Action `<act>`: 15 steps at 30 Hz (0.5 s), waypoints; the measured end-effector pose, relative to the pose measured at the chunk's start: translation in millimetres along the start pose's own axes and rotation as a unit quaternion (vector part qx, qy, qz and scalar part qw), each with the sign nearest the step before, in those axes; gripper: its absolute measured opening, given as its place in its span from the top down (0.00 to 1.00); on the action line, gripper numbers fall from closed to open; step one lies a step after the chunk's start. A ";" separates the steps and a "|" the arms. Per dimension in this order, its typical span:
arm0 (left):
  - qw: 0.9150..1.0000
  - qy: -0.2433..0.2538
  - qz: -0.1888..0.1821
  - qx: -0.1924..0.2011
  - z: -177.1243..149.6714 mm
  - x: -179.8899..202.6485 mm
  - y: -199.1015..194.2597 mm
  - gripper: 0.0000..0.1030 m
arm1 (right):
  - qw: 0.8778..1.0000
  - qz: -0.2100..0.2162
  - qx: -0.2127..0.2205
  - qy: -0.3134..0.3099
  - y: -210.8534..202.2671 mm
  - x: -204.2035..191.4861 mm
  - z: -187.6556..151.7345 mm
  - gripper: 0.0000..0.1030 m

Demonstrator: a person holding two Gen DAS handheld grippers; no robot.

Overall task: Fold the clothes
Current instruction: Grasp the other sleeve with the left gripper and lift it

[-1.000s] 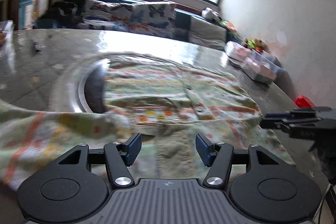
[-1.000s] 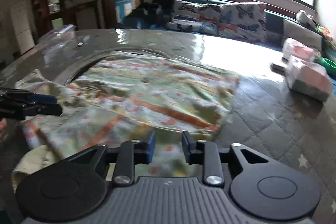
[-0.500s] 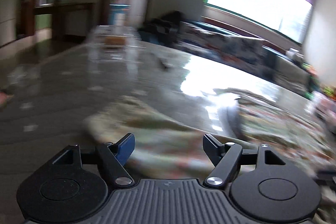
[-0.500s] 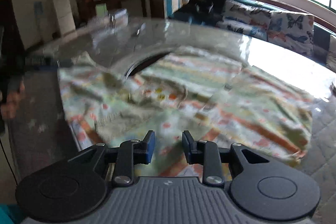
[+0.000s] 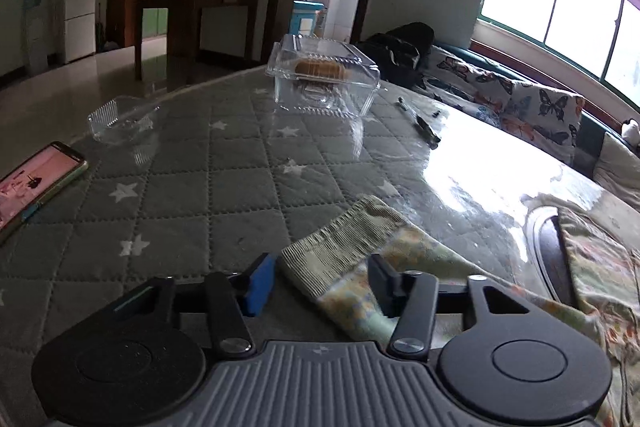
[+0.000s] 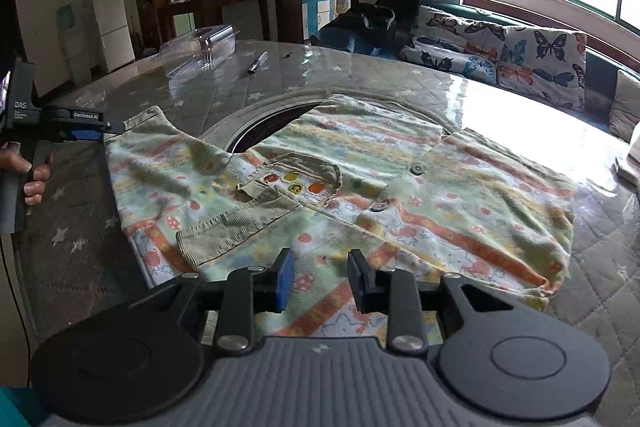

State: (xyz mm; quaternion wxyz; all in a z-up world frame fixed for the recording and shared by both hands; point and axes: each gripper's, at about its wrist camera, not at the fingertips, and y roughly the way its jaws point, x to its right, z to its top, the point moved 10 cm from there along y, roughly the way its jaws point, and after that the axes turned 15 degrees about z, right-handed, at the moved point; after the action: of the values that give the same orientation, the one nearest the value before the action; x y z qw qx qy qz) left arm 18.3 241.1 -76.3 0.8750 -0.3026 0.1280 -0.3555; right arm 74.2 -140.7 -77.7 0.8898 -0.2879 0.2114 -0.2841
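Two grippers seen | left gripper [image 5: 322, 281]: fingers spread apart around ribbed sleeve cuff [image 5: 340, 247] | patterned shirt [image 6: 360, 187]: laid flat on quilted table [image 5: 180, 187] | right gripper [image 6: 320, 281]: fingers parted, held above shirt hem

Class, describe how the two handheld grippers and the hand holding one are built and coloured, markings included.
Both grippers are matt black with ribbed grey bases, two round discs and silver pivot screws. The left gripper and right gripper each have one blue-padded finger. From the right wrist, white "DAS" and "GenRobot.AI" lettering shows, gripped by a bare hand.
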 end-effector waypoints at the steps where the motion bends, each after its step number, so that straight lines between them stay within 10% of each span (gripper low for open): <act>1: 1.000 0.001 0.004 0.002 -0.4 -0.4 0.9 0.64 | 1.000 -0.001 0.002 0.001 -1.7 0.5 -0.2 0.72; 6: 1.000 -0.007 -0.013 0.001 -0.2 0.8 -0.8 0.90 | 1.000 -0.006 0.010 0.009 -10.9 3.9 -3.6 0.72; 15: 0.985 -0.026 -0.171 0.006 12.4 60.5 -82.2 0.92 | 0.999 -0.024 0.032 0.033 -32.4 18.4 -10.3 0.72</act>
State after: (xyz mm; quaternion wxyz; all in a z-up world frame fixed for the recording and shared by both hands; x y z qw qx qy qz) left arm 22.3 157.9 -16.1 0.8064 -0.3238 0.0492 -0.4923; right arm 70.0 -178.1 -68.9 0.8839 -0.2549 0.2249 -0.3213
